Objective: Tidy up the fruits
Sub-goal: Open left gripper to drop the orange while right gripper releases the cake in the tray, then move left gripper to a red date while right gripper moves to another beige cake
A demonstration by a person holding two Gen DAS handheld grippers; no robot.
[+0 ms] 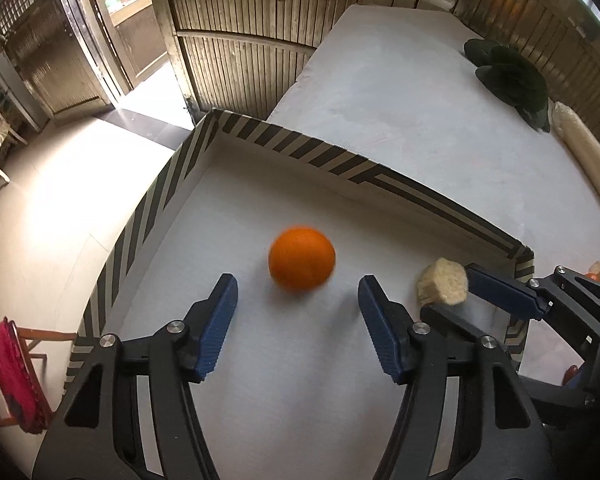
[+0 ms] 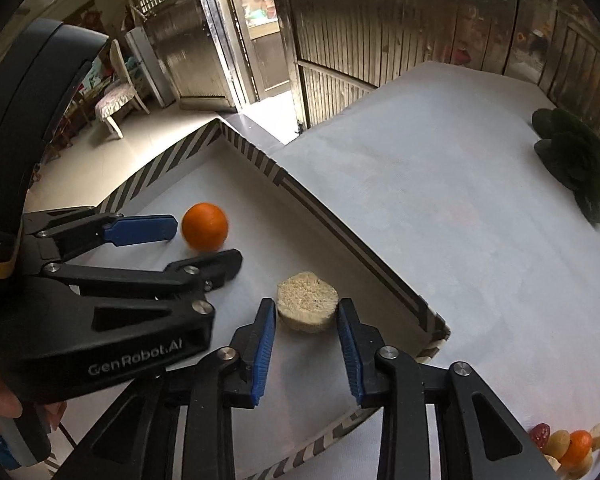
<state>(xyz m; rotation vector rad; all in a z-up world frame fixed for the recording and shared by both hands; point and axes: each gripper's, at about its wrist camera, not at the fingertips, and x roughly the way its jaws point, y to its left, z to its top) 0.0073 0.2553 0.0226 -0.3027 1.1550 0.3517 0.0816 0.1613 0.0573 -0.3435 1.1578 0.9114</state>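
Observation:
An orange point(image 1: 302, 259) lies blurred inside the striped-rim box point(image 1: 300, 148), just ahead of my open, empty left gripper point(image 1: 298, 294). It also shows in the right wrist view point(image 2: 204, 226), next to the left gripper point(image 2: 198, 240). A pale beige hexagonal piece point(image 2: 307, 302) sits in the box point(image 2: 360, 240) between the blue fingertips of my right gripper point(image 2: 306, 314), close to the pads; I cannot tell if they touch it. In the left wrist view the piece point(image 1: 443, 282) sits by the right gripper point(image 1: 448, 292), near the box's right corner.
The box stands at the left end of a white-covered table point(image 2: 440, 208). Dark green leafy vegetables point(image 1: 508, 78) and a white radish point(image 1: 586, 156) lie at the far right. Several small fruits point(image 2: 572, 446) lie at the near right. A floor drop and chairs are left of the table.

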